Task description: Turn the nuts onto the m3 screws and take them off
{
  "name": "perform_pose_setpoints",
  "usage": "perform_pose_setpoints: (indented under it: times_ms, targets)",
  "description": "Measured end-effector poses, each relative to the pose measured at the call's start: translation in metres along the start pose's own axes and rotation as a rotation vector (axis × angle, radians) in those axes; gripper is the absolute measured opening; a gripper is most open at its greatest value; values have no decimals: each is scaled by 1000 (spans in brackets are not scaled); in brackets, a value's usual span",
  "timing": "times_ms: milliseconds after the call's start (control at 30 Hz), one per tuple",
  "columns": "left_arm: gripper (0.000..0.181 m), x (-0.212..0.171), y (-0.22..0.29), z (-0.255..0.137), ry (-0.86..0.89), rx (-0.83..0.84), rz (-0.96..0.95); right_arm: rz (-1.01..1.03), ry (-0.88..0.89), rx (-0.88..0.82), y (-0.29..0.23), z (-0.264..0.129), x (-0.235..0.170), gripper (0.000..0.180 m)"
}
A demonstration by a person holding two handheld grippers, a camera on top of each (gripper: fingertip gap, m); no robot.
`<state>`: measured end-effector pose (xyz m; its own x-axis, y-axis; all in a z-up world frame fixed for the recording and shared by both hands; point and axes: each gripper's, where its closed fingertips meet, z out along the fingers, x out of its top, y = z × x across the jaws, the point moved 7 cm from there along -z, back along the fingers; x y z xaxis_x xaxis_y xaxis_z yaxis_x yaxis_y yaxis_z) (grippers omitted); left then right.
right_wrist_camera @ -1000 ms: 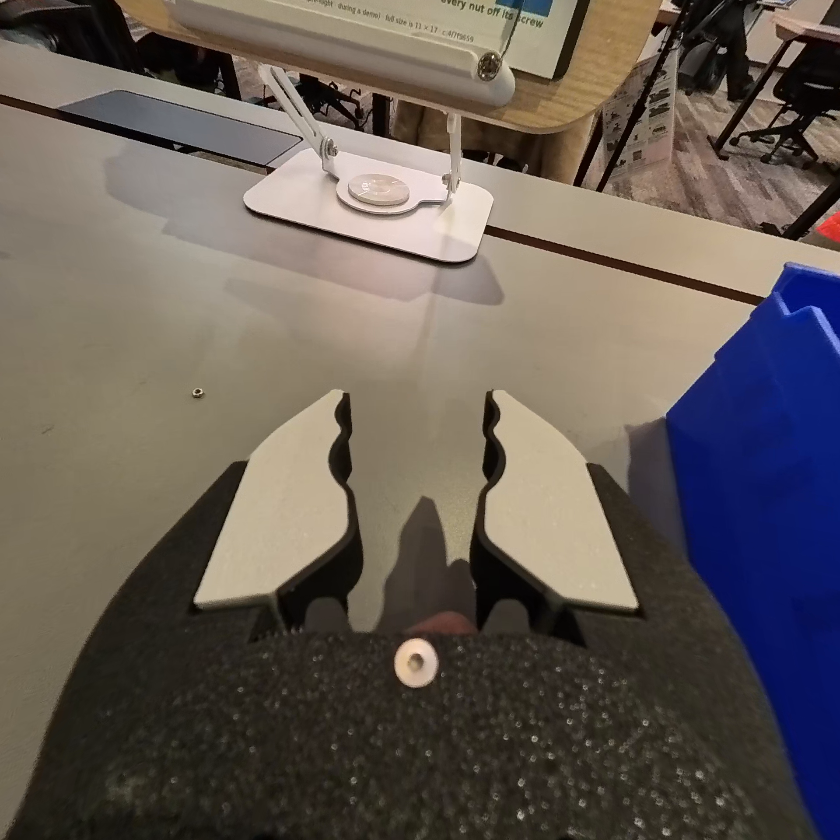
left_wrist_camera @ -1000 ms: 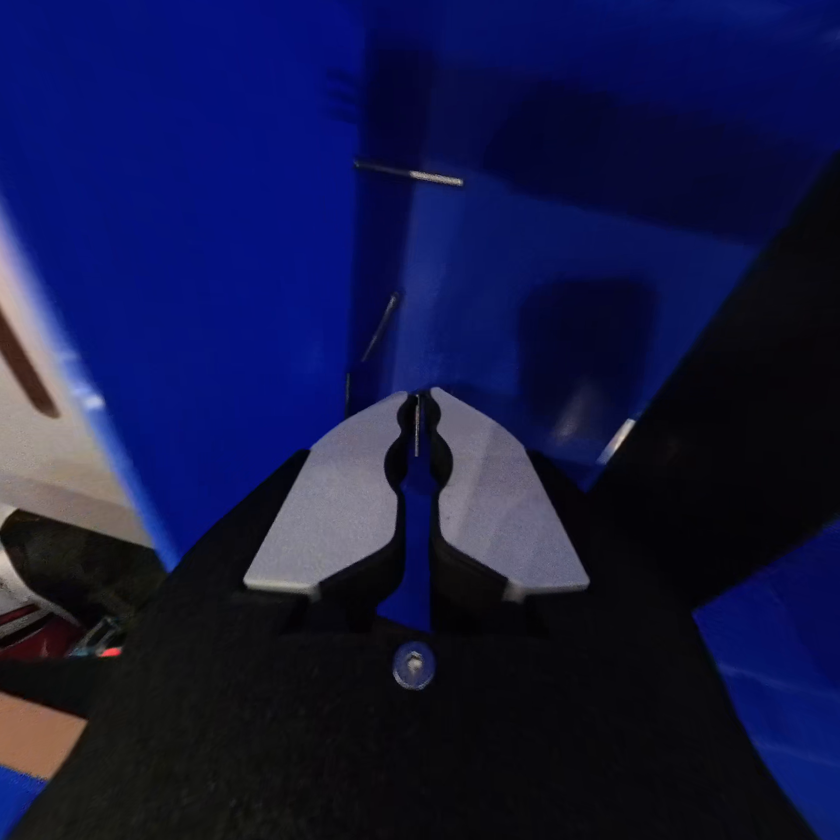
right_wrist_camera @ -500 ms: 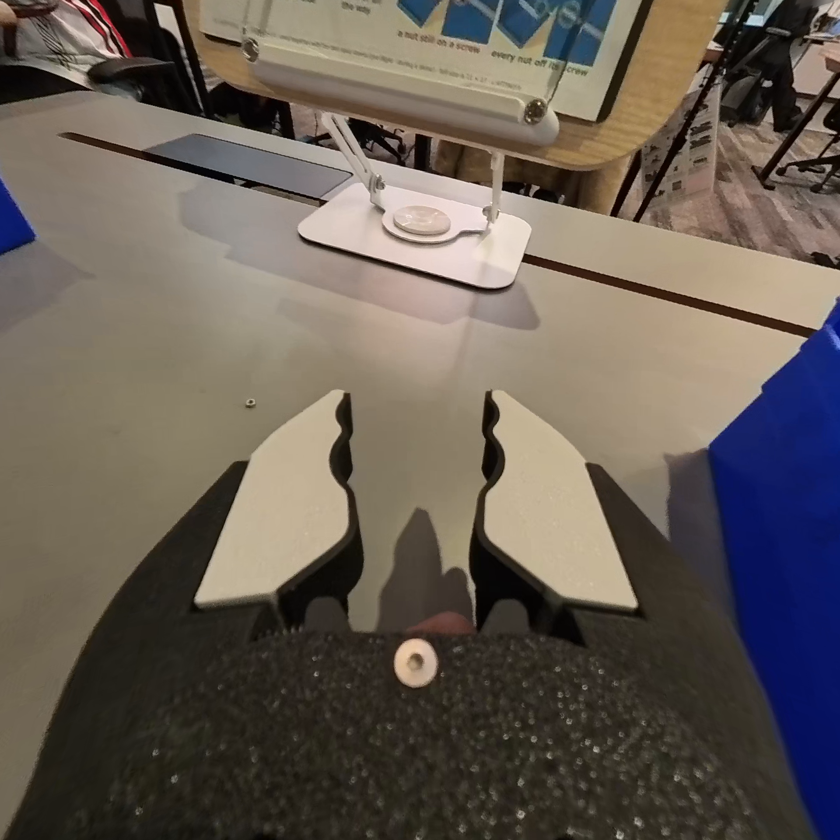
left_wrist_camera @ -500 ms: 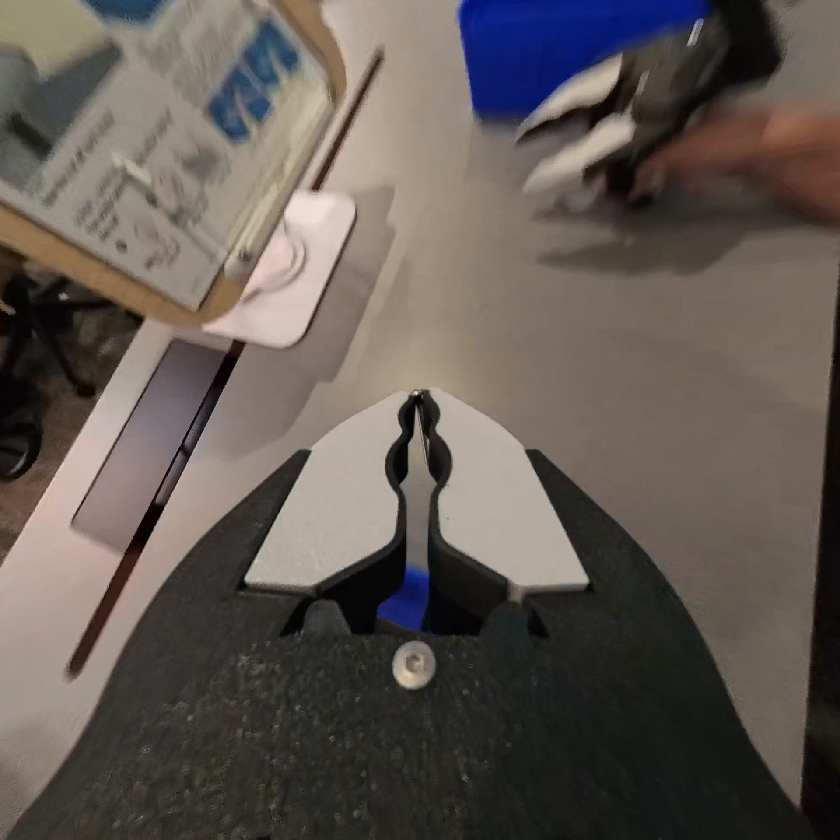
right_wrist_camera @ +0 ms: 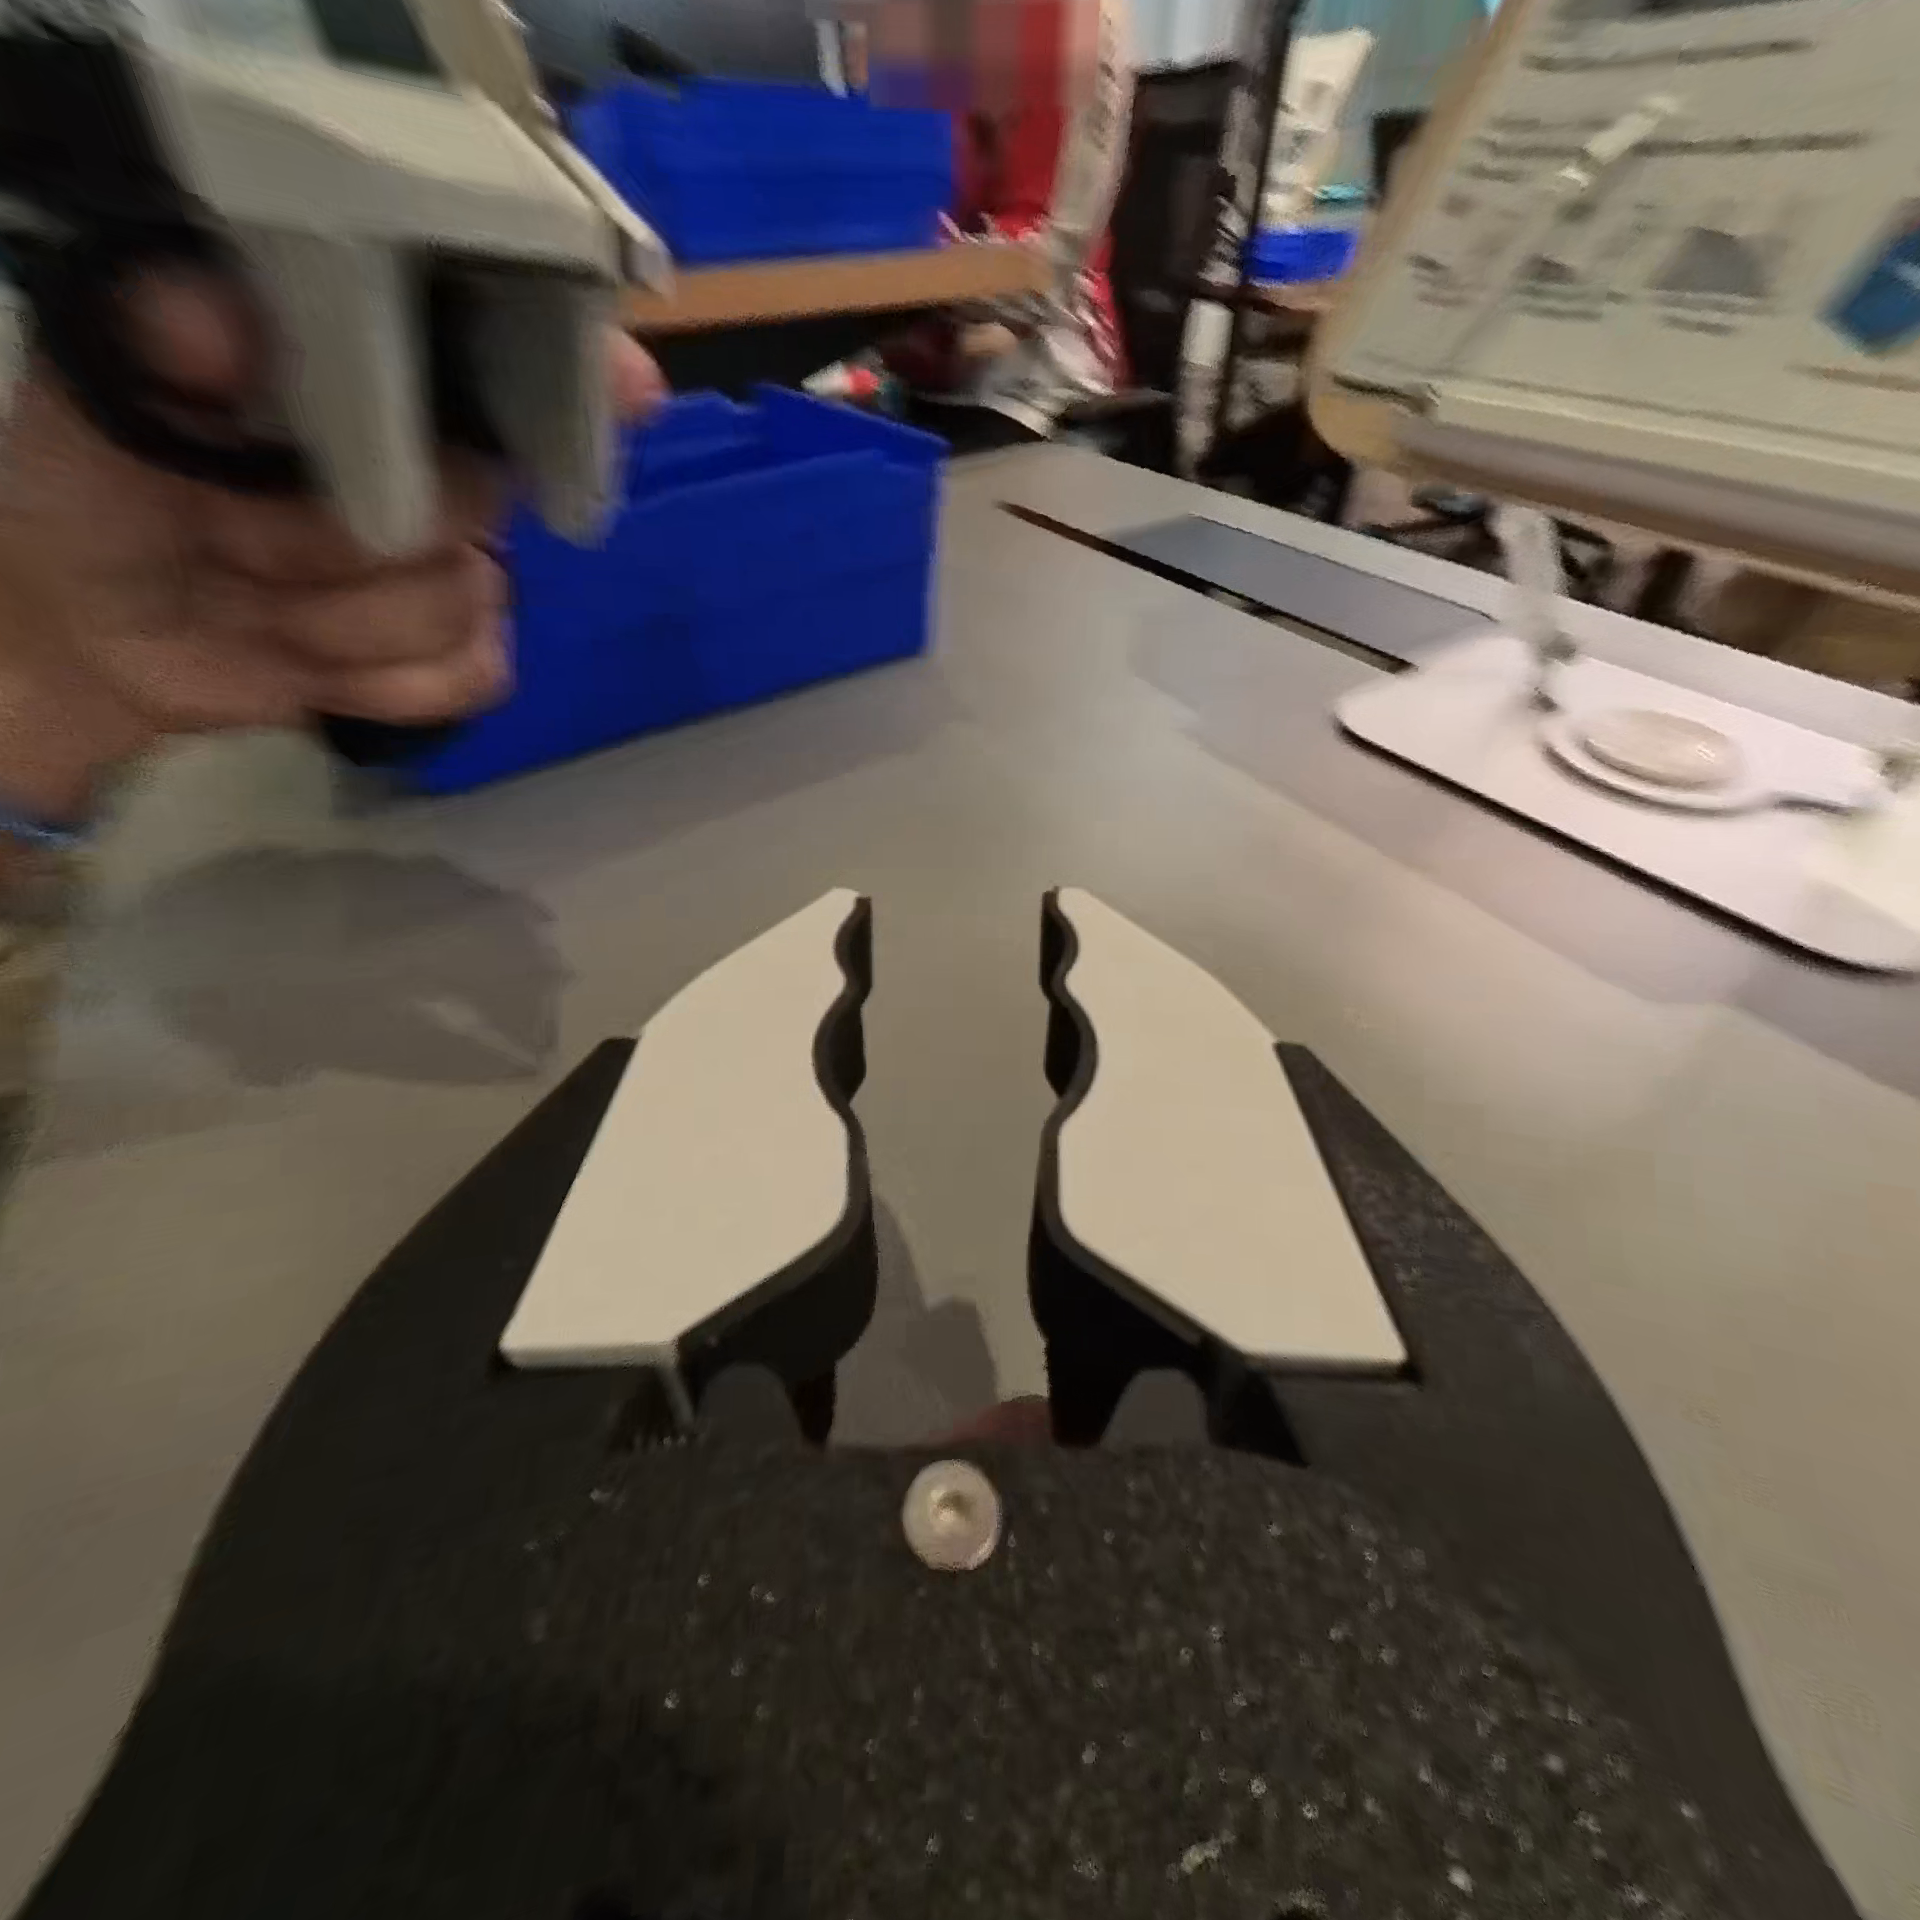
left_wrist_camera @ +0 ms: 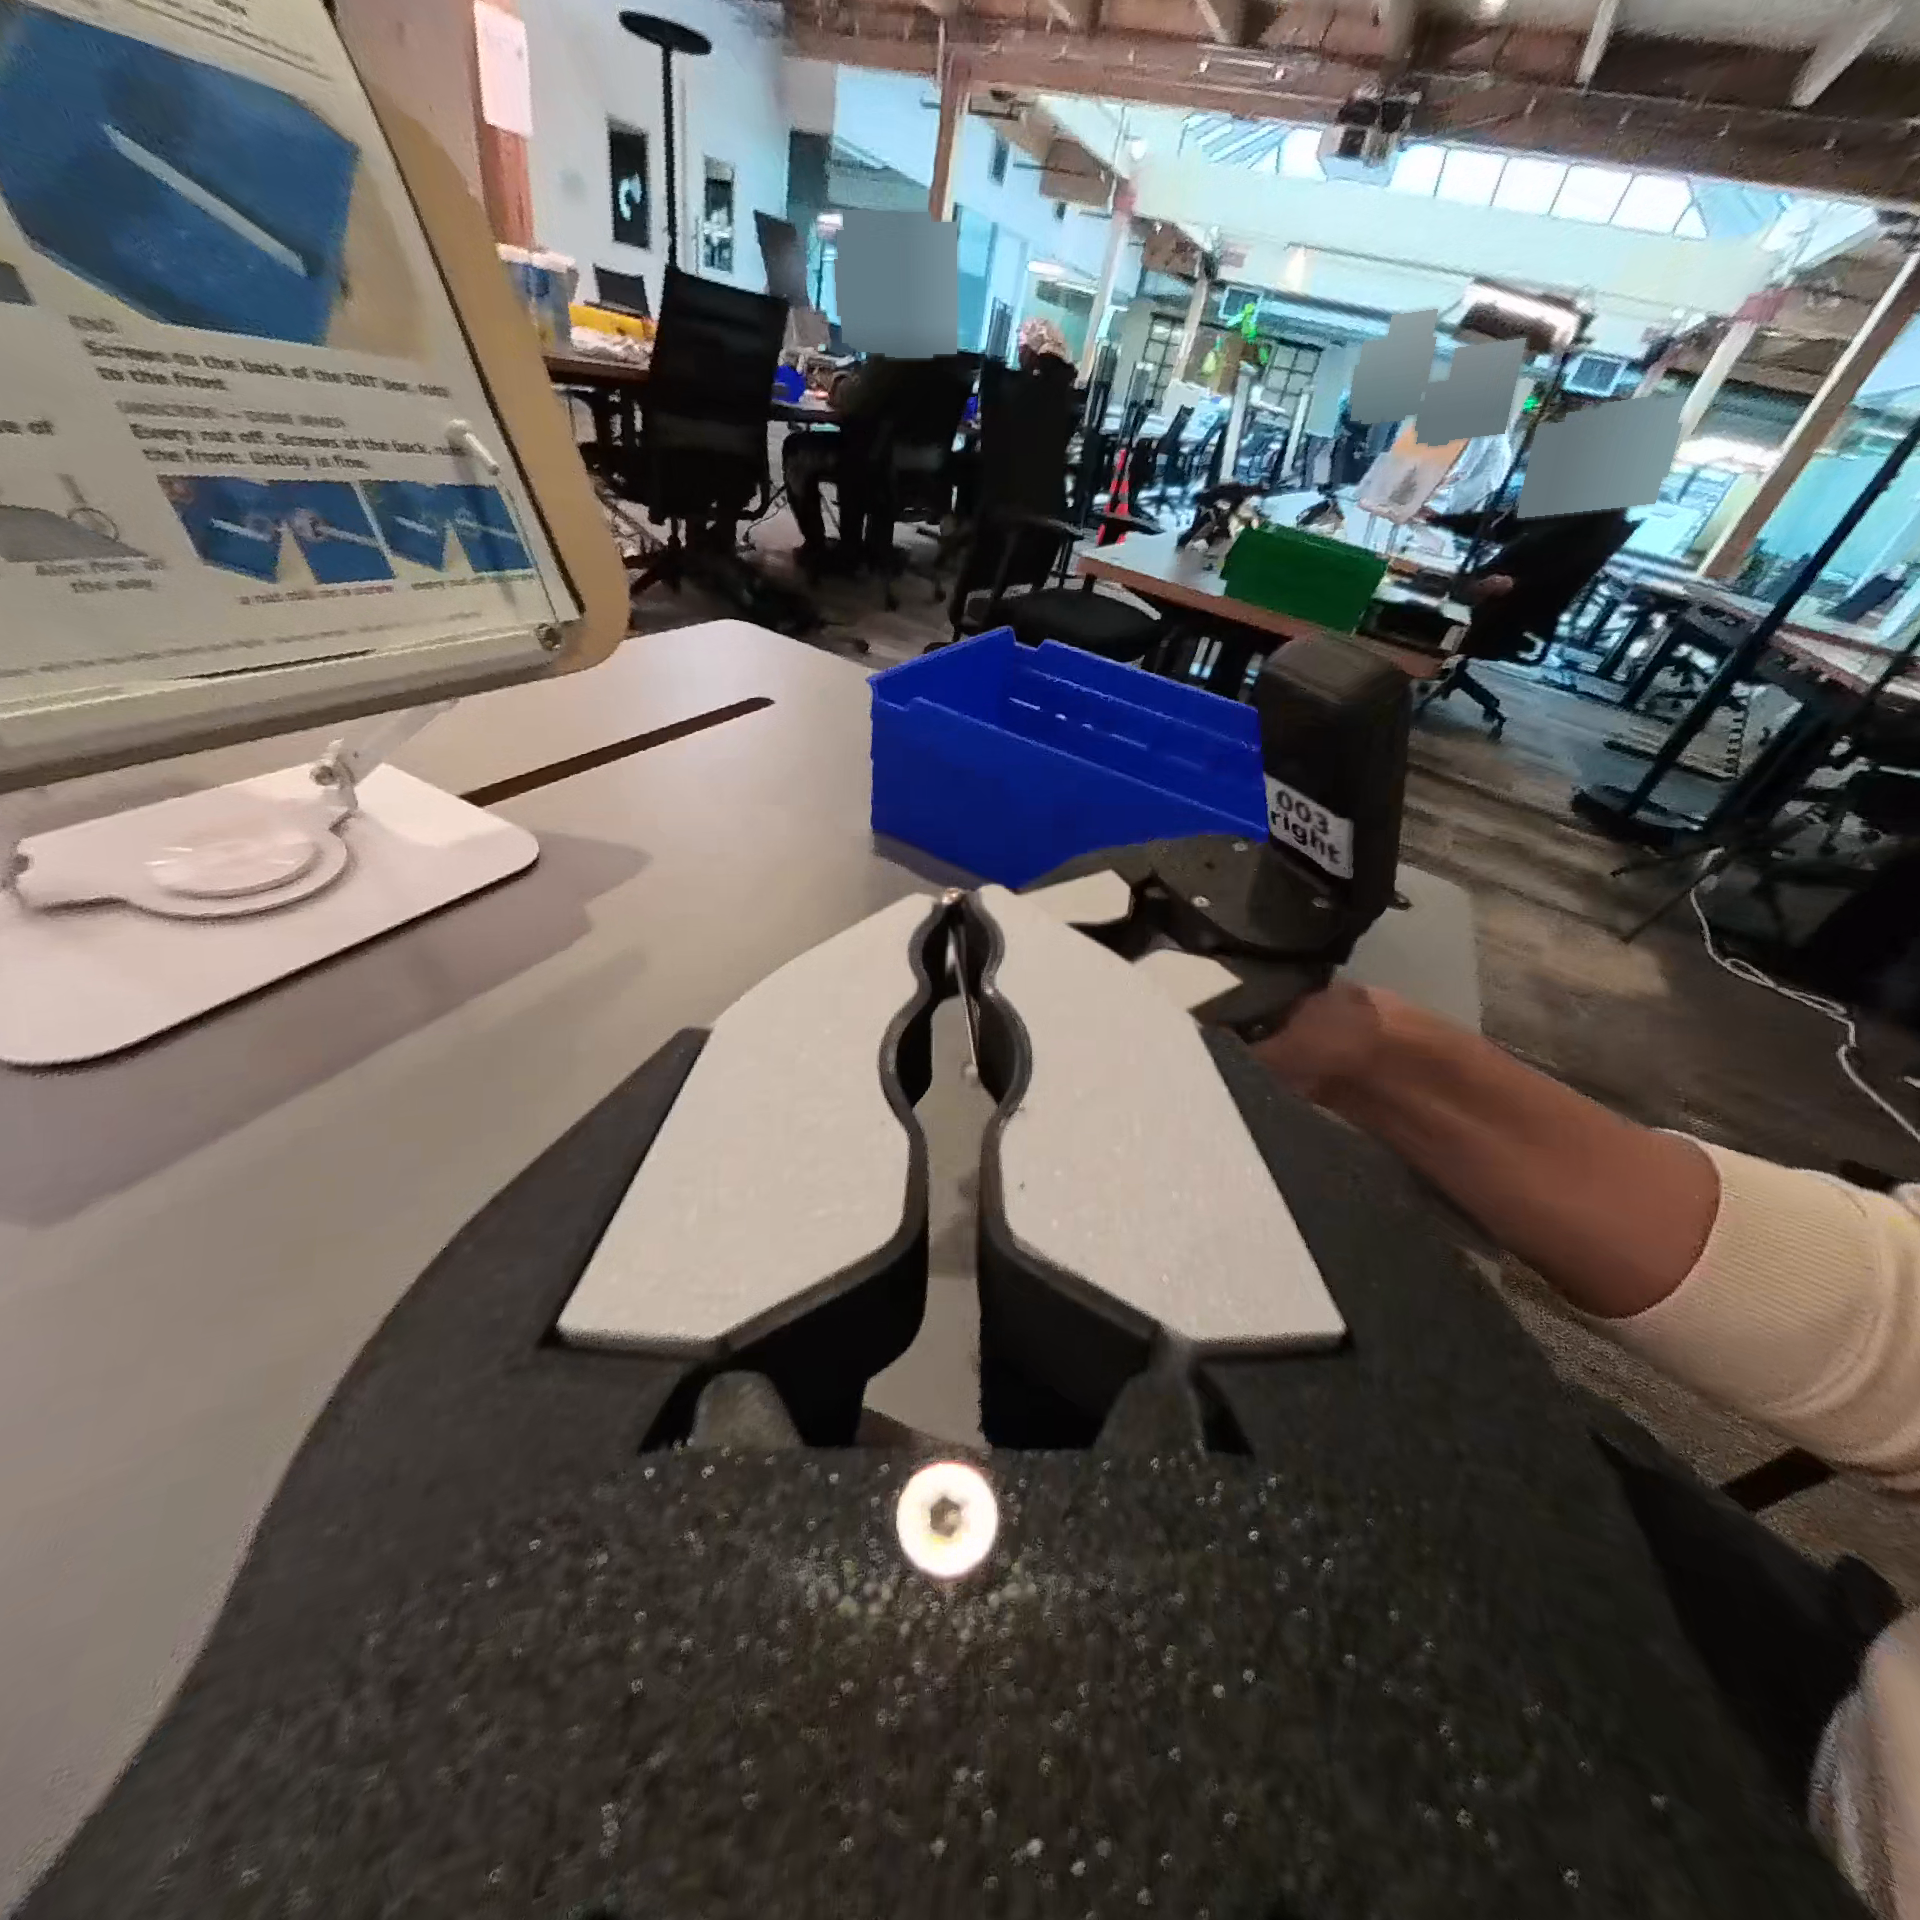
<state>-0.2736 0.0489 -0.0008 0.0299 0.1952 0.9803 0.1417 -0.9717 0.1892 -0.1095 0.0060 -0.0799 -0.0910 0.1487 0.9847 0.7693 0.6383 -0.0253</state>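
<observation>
My left gripper (left_wrist_camera: 958, 914) is shut on a thin metal screw (left_wrist_camera: 964, 987) that lies lengthwise between the fingertips, held above the grey table (left_wrist_camera: 644, 1039). My right gripper (right_wrist_camera: 956, 920) is open and empty, low over the table. It also shows in the left wrist view (left_wrist_camera: 1127, 930), just ahead and right of my left fingertips, held by a hand (left_wrist_camera: 1340, 1039). The left gripper shows blurred at the upper left of the right wrist view (right_wrist_camera: 478, 488). No nut shows in either view.
A blue bin (left_wrist_camera: 1039, 769) stands on the table behind the right gripper. Another blue bin (right_wrist_camera: 727, 603) stands behind the left gripper. A sheet holder on a white base (left_wrist_camera: 312, 883) stands at the table's back. Chairs and desks lie beyond.
My left gripper has come out of the blue bin with the screw and swung over the table toward the right gripper. My right gripper has turned left and stays open.
</observation>
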Motion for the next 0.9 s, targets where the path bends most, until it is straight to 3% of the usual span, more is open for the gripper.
perform_pose_setpoints:
  times_ms: [67,200,300,433,567,733,800,900]
  targets:
    - [2,-6,3,8,5,-38,-28,10,57,70,-18,-3,14,21]
    - [2,-21,9,21,4,-97,-67,28,88,156,-40,-4,32,23]
    - [2,-28,12,25,26,-130,-96,13,45,134,-40,0,31,24]
    - [2,-31,14,25,51,-127,-107,12,34,128,-38,2,31,5]
    - [3,-31,15,23,56,-140,-103,-4,19,102,-36,3,31,2]
    - [5,-35,17,17,-32,-161,-78,-76,-30,100,-38,2,28,2]
    - [21,-39,17,13,-119,-155,-51,-108,-56,88,-36,-1,28,2]
    - [30,-45,15,5,-273,-90,64,-214,-131,69,-36,-4,28,2]
